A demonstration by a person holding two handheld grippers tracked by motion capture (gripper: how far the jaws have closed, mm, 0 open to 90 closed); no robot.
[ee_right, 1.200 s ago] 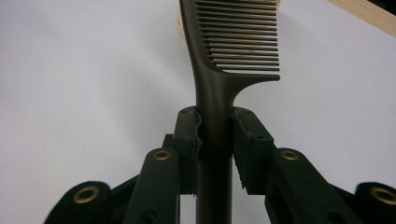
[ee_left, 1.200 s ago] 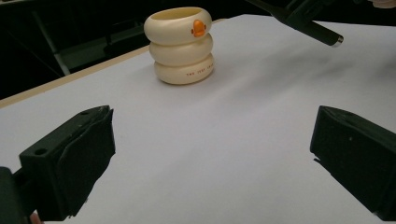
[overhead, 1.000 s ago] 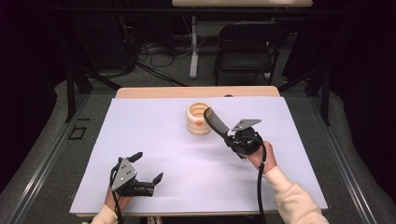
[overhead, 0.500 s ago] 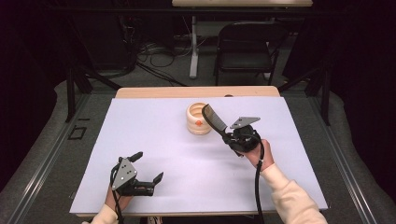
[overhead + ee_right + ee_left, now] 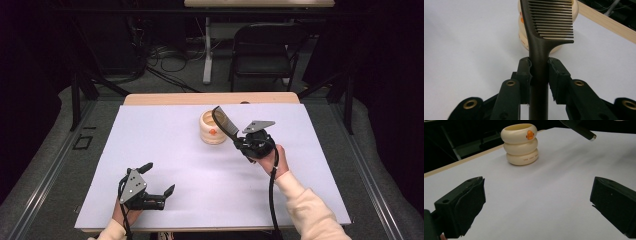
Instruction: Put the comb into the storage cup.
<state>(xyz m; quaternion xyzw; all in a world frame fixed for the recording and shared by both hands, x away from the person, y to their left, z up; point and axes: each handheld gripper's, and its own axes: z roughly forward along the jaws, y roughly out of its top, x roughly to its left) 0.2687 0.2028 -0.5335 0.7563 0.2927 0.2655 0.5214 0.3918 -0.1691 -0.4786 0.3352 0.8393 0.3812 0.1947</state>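
1. Above the cream ribbed three-ring holder [image 5: 213, 128], the dark plastic comb [image 5: 548, 22] hangs, teeth end near its rim; whether it touches is unclear.
2. Right gripper [image 5: 539, 71] is clamped on the comb's handle: pickup done, insertion left.
3. Left gripper [image 5: 155, 182] rests wide apart, empty, on the white table sheet [image 5: 175, 150].

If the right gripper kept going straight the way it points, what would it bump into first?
Probably the cream holder. The right gripper points at it, and the comb it grips would get there first, near the rim. How far apart they are is hard to judge.
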